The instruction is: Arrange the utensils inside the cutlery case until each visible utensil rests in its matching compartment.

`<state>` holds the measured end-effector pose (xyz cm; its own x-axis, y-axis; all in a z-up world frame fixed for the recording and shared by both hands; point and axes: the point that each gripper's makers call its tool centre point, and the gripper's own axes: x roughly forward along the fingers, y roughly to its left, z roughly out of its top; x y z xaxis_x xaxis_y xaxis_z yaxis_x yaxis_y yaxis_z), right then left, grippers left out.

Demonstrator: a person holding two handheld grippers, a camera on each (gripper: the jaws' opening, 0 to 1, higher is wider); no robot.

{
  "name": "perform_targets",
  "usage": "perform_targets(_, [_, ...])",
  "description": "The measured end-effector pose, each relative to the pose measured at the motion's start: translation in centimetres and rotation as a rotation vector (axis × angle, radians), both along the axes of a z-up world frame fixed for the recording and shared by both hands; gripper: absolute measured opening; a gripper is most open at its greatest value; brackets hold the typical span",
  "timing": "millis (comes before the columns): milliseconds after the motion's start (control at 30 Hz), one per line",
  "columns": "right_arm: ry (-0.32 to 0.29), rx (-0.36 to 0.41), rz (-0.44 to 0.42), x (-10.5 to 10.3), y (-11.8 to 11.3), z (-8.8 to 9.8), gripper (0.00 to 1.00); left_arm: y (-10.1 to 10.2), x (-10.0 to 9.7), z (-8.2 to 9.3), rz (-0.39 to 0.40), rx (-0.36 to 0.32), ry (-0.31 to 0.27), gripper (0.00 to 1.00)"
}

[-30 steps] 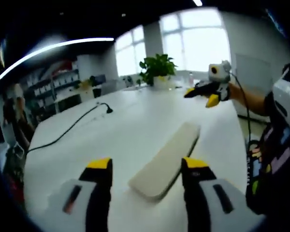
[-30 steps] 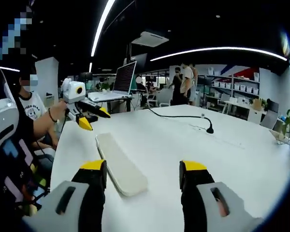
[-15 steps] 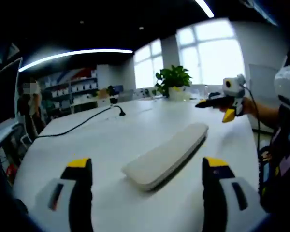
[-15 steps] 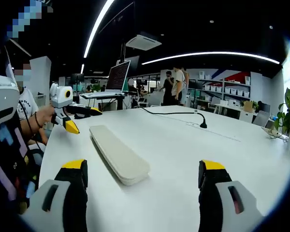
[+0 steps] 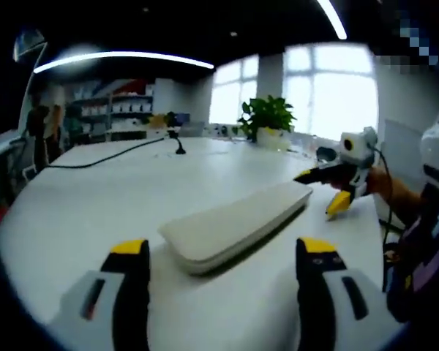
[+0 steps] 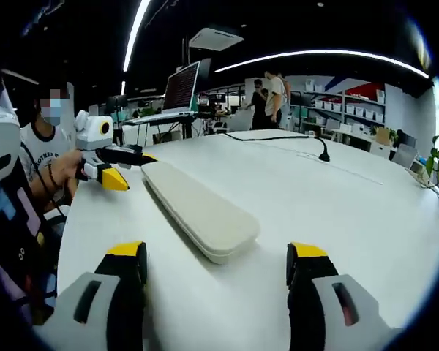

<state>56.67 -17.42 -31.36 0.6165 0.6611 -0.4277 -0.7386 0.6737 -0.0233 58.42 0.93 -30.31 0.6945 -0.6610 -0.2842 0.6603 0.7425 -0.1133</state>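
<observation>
Here, closed cutlery case [image 5: 234, 225] on white table [image 5: 80, 190], black cable [image 6: 278, 137] beyond, both tools spread wide

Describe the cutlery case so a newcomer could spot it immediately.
Start at the big white round-edged table. Near its middle, between the two open claws, lies the long, flat, cream-coloured closed case with rounded ends. It is the table's sole slab-shaped object; the thin black cable lies farther off.

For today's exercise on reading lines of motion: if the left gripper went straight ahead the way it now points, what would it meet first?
Probably the closed, long, flat cream cutlery case on the white table: its near end lies just ahead of the open left gripper. Depth is uncertain.
</observation>
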Motion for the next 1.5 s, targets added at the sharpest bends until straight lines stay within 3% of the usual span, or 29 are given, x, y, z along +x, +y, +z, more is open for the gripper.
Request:
perform_targets(200, [0.022,0.051,0.010,0.4,0.9,0.3,0.71,-0.4,0.3,-0.2,0.007,-0.026,0.009,0.80])
perform_targets(700, [0.007,0.051,-0.015,1.6,0.8,0.2,0.48,-0.8,0.9,-0.4,0.009,-0.039,0.007,0.69])
perform_targets(1067, [-0.013,0.041,0.002,1.3,0.8,-0.1,0.47,-0.4,1.5,-0.6,0.043,-0.010,0.000,0.61])
perform_targets(1167, [-0.019,0.034,0.001,1.3,0.8,-0.1,0.47,-0.3,1.4,-0.9,0.036,0.049,-0.020,0.59])
perform_targets(1500, [-0.028,0.005,-0.011,1.3,1.0,0.1,0.47,-0.2,1.0,-0.7,0.050,0.062,-0.033,0.59])
